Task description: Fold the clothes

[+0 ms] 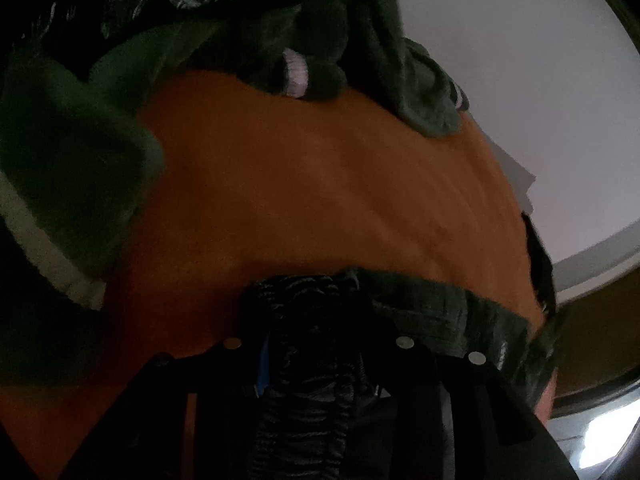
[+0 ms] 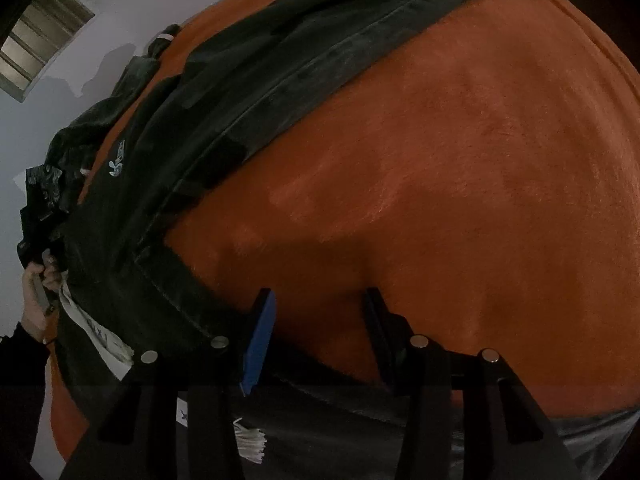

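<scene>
Your left gripper (image 1: 308, 344) is clamped on a bunched black waistband (image 1: 304, 300) of the dark trousers (image 2: 208, 120), at the near edge of the orange bed cover (image 1: 320, 184). Your right gripper (image 2: 320, 320) stands apart over bare orange cover, jaws parted with no cloth between them; the trousers' edge lies just under and to the left of its blue-padded finger (image 2: 260, 344).

In the right wrist view the trousers stretch from the near left up to the far end of the bed, lying long and mostly flat, with white tags (image 2: 100, 340) showing at the near end. Your hand (image 2: 36, 292) shows at the far left by the cloth.

As for progress, I judge you're early: the trousers look spread out but no fold is visible yet. A heap of green clothes (image 1: 248, 52) sits unfolded at the far side of the bed in the left wrist view, so most of the work is left.
</scene>
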`<state>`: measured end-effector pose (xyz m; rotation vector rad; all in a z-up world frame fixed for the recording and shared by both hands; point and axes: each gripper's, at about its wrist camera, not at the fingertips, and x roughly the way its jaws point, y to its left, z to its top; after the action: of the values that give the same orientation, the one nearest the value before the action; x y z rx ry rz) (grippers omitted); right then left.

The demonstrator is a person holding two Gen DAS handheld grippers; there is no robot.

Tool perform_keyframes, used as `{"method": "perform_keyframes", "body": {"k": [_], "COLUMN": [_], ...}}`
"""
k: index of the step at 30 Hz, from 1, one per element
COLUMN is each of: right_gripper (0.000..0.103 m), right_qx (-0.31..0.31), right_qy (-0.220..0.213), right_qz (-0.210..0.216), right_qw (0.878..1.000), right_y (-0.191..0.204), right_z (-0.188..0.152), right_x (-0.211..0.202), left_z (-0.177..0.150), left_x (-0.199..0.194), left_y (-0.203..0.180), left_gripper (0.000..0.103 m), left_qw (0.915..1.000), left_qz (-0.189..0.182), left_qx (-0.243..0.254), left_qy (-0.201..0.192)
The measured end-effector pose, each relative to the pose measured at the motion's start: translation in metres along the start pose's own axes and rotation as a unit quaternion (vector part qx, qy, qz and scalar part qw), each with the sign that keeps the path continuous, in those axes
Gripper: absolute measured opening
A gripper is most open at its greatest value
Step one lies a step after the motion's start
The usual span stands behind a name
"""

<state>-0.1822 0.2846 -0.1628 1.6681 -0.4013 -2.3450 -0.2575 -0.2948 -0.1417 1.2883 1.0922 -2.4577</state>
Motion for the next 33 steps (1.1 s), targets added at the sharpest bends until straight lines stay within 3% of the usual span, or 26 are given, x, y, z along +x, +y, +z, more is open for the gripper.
{"method": "perform_keyframes", "body": {"k": [6,8,9,10,13,17,23,28,33], "right_gripper": [0.044,0.044,0.047,0.054,0.064,0.065,0.065,0.065,0.061], "right_qx": [0.007,0.009,0.01,0.01,0.014,0.034,0.089,0.118,0.155], "right_qy": [-0.024,-0.028,-0.029,-0.031,-0.04,-0.051,-0.056,-0.082,-0.103], "right_qz": [0.011,0.012,0.006,-0.001,-0.03,-0.065,-0.07,-0.081,-0.091], "right_qw": [1.0,0.999,0.999,0.999,0.999,0.996,0.992,0.986,0.978], "right_y": [-0.002,-0.005,-0.008,-0.012,-0.028,-0.059,-0.077,-0.074,-0.085], "right_z": [0.02,0.033,0.043,0.053,0.084,0.131,0.19,0.227,0.25], "right_x": [-0.014,-0.018,-0.021,-0.024,-0.031,-0.034,-0.007,0.013,0.024], "left_z": [-0.003,-0.009,-0.012,-0.013,-0.017,-0.034,-0.079,-0.116,-0.16], "left_x": [-0.011,-0.025,-0.031,-0.035,-0.045,-0.071,-0.105,-0.089,-0.075], "left_y": [-0.002,-0.004,-0.005,-0.006,-0.011,-0.019,-0.047,-0.088,-0.128], "left_gripper": [0.042,0.064,0.079,0.081,0.081,0.081,0.081,0.081,0.081], "left_qw": [0.9997,0.9996,0.9989,0.9983,0.9957,0.9947,0.9903,0.9967,0.9968], "left_qz": [-0.013,0.021,0.038,0.051,0.081,0.074,0.087,0.052,0.034], "left_qx": [-0.017,-0.014,-0.011,0.001,0.03,0.035,0.037,0.027,0.073], "left_qy": [0.008,-0.014,-0.024,-0.027,-0.032,-0.062,-0.101,-0.056,0.005]}}
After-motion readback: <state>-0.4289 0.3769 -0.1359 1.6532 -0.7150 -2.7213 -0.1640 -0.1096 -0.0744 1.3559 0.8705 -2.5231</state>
